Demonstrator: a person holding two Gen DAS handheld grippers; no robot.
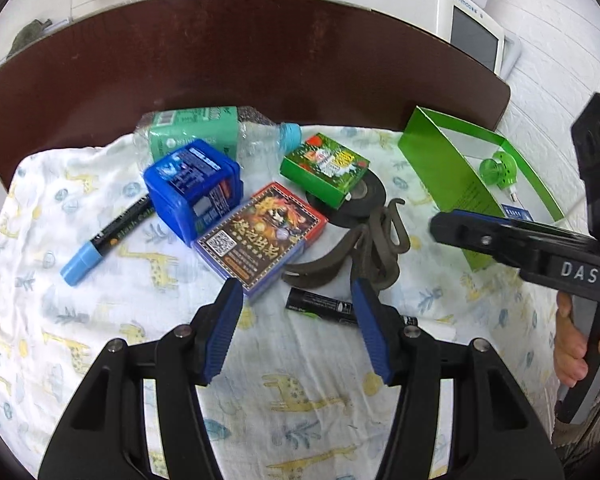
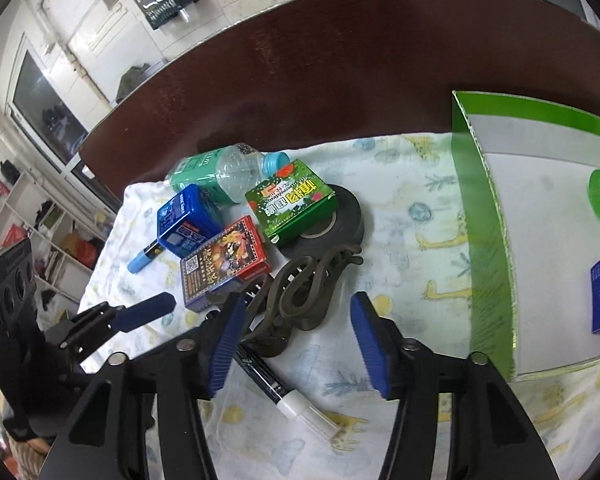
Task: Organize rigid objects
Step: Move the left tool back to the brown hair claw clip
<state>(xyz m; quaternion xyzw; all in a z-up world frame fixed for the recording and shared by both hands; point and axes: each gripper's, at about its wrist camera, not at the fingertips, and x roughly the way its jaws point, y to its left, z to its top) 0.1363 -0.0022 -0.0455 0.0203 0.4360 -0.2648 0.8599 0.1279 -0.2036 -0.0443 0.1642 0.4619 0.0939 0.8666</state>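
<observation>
Both hand-held grippers, left (image 1: 298, 322) and right (image 2: 296, 340), hover released. Brown hair claw (image 2: 300, 296) lies just ahead of right; straddle it squarely before clenching.

You've got a white cloth (image 1: 100, 340) with yellow giraffes, a blue box (image 1: 194, 188), a green box (image 1: 324, 168) and a brown clip (image 1: 364, 248).

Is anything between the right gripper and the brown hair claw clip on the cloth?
Nothing visible blocks it. The right gripper is open, and the hair claw clip lies just ahead of its left finger, with a black marker beside it on the cloth.
</observation>
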